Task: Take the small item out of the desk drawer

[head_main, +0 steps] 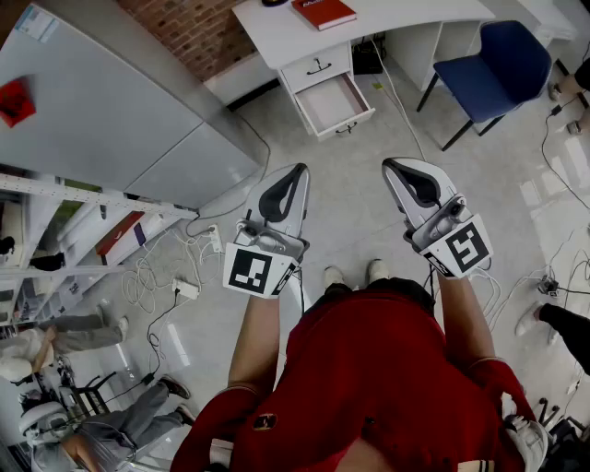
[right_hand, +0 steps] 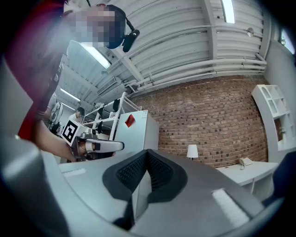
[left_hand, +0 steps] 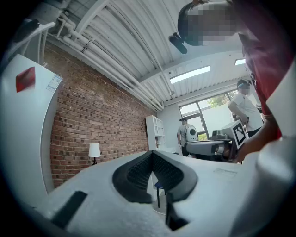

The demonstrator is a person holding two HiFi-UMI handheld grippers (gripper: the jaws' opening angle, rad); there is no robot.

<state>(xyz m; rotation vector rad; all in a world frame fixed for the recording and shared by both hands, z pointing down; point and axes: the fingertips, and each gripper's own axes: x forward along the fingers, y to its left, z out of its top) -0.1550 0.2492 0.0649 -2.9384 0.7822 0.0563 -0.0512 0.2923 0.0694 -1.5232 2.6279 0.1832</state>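
Left gripper and right gripper are held side by side over a pale, glossy floor. Both point toward the desk and are well apart from it. Each has a smooth grey shell tapering to a rounded nose, with a marker cube at the rear. In the left gripper view the left gripper has its jaws pressed together, the ribbed black pads meeting in a sharp V with nothing between them. The right gripper is the same: jaws closed tip to tip, ribbed pads empty. The desk is white with a flat top, and a red book lies on it. Under the top, the lower drawer is pulled out, a shallow white box with a dark handle on its front and a flat pale-pink bottom. The item cannot be made out inside it from here. A blue padded chair on thin dark legs stands to the desk's right. A smooth white cabinet is on the left, and a rough brick wall with a small white-shaded lamp stands behind.
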